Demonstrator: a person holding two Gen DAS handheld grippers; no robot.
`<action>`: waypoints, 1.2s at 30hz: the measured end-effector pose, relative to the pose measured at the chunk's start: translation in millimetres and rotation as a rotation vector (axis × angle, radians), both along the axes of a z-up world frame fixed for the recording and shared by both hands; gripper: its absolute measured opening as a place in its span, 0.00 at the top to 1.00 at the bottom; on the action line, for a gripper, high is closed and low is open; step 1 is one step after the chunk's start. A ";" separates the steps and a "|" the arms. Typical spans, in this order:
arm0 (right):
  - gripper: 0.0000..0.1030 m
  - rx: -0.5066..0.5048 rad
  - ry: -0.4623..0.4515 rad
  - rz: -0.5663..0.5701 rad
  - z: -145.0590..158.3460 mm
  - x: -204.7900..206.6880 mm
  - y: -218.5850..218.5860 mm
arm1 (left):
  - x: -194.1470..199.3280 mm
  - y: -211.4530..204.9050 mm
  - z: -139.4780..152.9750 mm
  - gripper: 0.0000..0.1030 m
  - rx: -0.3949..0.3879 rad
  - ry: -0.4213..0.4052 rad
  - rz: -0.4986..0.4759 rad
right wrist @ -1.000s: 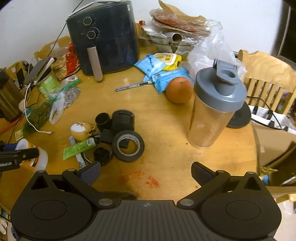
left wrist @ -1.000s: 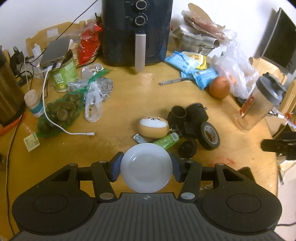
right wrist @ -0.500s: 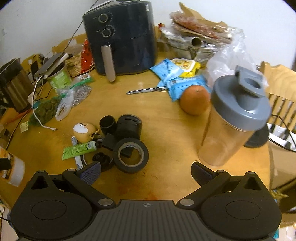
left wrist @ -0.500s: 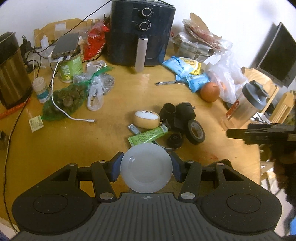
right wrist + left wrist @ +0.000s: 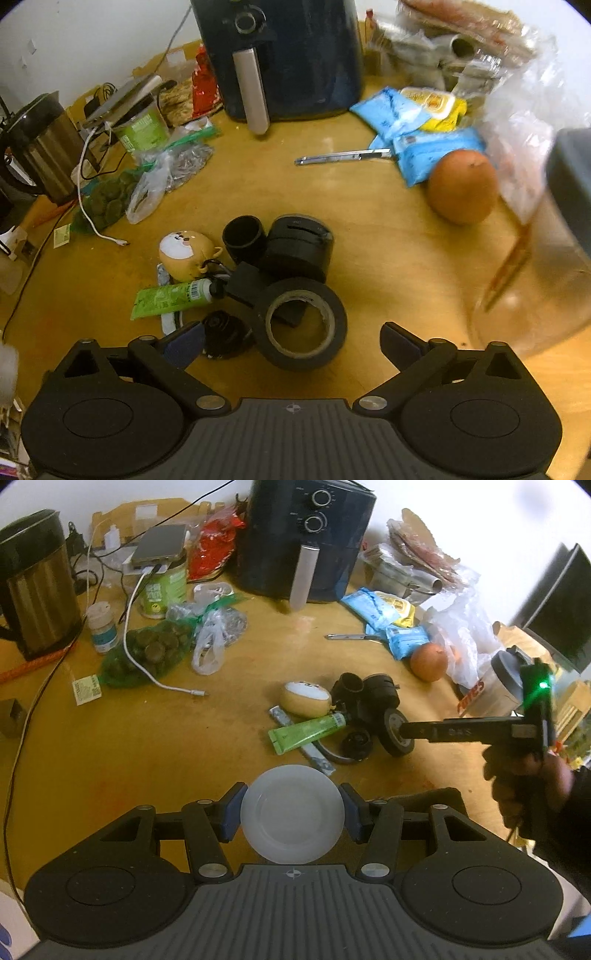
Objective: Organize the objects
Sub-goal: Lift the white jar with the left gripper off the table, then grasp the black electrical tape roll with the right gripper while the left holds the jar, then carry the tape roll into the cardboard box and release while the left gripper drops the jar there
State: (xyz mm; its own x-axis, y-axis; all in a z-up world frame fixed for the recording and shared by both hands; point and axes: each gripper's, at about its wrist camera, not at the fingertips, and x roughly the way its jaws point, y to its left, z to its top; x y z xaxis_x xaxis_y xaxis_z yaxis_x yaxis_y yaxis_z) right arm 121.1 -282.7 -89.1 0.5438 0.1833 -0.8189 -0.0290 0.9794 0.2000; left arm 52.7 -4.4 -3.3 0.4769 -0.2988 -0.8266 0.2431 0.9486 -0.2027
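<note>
The right tool (image 5: 291, 341) hangs over the wooden bench (image 5: 388, 258), its jaws wide and closing, with a roll of black tape (image 5: 301, 325) lying between them and the pads clear of it. Just left of the roll sit a small black cap (image 5: 223, 332) and a green tube (image 5: 171, 297). Beyond are a tan animal-faced case (image 5: 184, 253), a short black tube (image 5: 243, 236) and a black cylinder (image 5: 299, 245). An orange (image 5: 461, 186) lies to the right, beside a blurred clear shaker bottle (image 5: 546, 273). A dark air fryer (image 5: 280, 55) stands at the far side.

Black tape roll (image 5: 301, 325); green tube (image 5: 171, 298); navy air fryer (image 5: 308, 539); orange fruit (image 5: 461, 186).
</note>
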 end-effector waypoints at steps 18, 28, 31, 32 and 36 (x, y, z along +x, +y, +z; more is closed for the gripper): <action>0.27 0.122 0.114 -0.079 -47.1 31.8 -13.1 | -7.2 18.4 0.8 0.49 -0.003 0.013 0.064; 0.27 0.129 0.094 -0.094 -30.1 14.2 -21.2 | -7.4 13.0 0.9 0.49 -0.003 0.011 0.037; 0.27 0.134 0.080 -0.105 -21.9 4.8 -24.8 | -7.6 10.5 1.1 0.49 -0.004 0.007 0.025; 0.27 0.137 0.076 -0.109 -19.3 1.8 -25.5 | -7.8 9.3 1.3 0.49 -0.005 0.006 0.022; 0.27 0.155 0.056 -0.117 -8.3 -12.5 -29.1 | -8.2 4.7 1.9 0.49 -0.005 0.004 0.004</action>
